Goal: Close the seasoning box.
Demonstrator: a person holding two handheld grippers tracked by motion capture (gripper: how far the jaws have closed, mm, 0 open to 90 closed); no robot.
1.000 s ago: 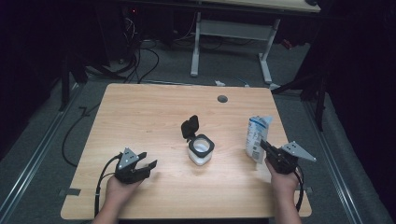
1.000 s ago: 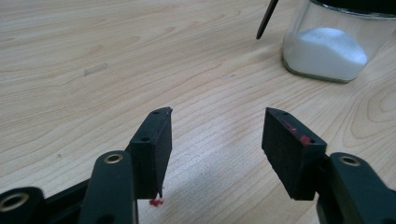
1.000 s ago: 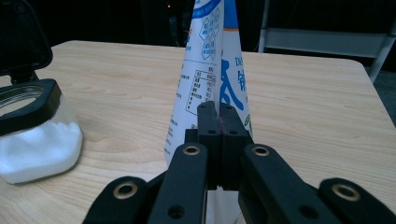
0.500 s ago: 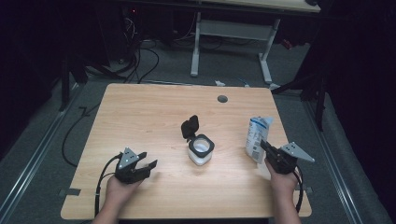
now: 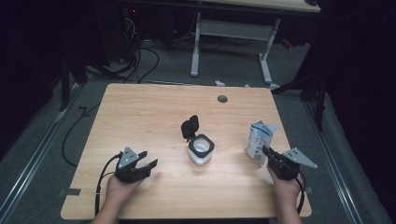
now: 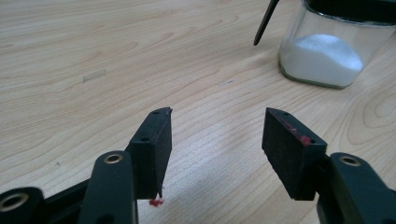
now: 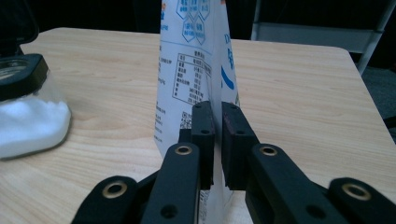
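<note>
The right gripper (image 7: 215, 140) is seen nearly closed, its jaws having just been easing apart, with a thin edge of the bag (image 7: 196, 60) pinched between them. The bag stands at the table's (image 5: 154, 107) right side; it is judged light, soft and crushable, best held by this flat seam. The left gripper (image 6: 215, 140) is held wide open, empty. Beyond, the glass jar (image 6: 327, 51) is judged fragile.

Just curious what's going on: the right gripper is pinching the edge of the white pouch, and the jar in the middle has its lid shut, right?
Not quite: the jar's lid stands flipped open, as the high view shows. The right gripper does pinch the pouch's edge.
</note>
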